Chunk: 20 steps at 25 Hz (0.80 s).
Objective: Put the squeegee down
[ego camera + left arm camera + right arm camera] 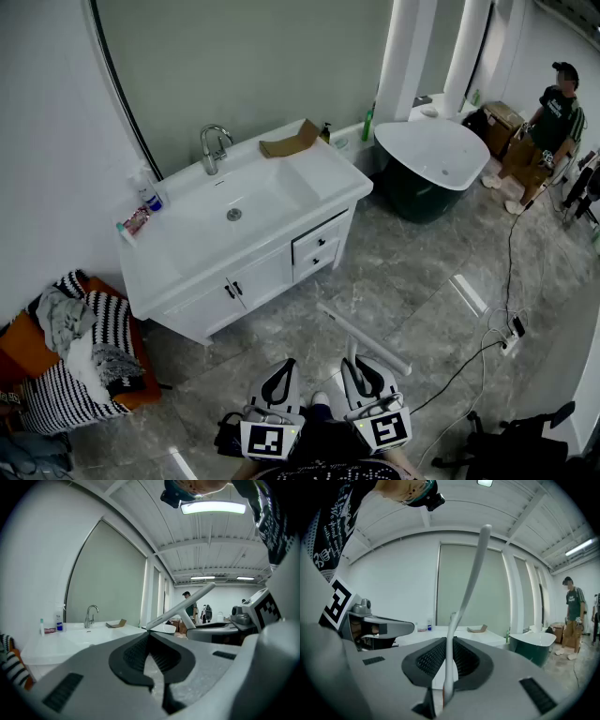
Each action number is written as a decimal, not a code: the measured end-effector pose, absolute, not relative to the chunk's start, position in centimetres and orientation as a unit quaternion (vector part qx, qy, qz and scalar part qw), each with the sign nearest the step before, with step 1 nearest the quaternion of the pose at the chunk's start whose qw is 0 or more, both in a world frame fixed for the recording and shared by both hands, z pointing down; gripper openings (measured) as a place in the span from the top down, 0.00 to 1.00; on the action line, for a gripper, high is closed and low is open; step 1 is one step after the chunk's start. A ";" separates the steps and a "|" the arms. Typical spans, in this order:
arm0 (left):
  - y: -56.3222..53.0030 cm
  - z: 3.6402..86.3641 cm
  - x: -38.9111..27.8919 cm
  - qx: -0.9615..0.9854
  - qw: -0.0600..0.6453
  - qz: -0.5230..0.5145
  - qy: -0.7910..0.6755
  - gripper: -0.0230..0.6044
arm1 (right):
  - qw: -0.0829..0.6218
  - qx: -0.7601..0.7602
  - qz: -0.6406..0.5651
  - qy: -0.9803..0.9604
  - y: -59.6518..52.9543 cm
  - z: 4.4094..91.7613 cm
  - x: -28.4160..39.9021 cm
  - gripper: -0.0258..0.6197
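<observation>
The squeegee [361, 338] is white, with a long blade across a thin handle. It hangs over the grey marble floor in front of me. My right gripper [367, 377] is shut on its handle. In the right gripper view the handle [465, 595] rises from between the pads and curves up and to the right. My left gripper [279, 377] is beside it, to the left, jaws shut with nothing between them [149, 635]. The left gripper view shows the blade [180, 610] slanting across to the right.
A white vanity [281, 267] with a basin and faucet [214, 147] stands ahead, a brown folded piece [291, 142] on its top. A dark green bathtub [431, 164] is at right, a person [548, 131] beyond it. A clothes-filled orange basket [66, 352] sits left; cables and a power strip [511, 333] lie right.
</observation>
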<state>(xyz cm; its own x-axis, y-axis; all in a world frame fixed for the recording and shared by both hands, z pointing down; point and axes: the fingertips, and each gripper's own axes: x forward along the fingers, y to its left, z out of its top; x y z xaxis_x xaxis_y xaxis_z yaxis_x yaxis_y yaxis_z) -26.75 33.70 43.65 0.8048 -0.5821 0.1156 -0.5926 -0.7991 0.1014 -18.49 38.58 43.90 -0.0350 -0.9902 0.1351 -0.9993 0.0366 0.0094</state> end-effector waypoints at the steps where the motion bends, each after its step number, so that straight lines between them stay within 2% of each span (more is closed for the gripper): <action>1: 33.7 43.6 -26.8 0.948 0.066 0.040 -0.309 0.95 | 0.054 0.692 0.044 -0.719 38.6 44.0 -18.6 0.88; 15: 34.6 43.8 -26.2 0.952 0.064 0.045 -0.297 0.95 | 0.062 0.695 0.054 -0.714 39.8 44.5 -18.3 0.88; 20: 34.4 43.7 -25.3 0.952 0.061 0.043 -0.296 0.95 | 0.040 0.688 0.060 -0.722 39.8 44.2 -17.7 0.88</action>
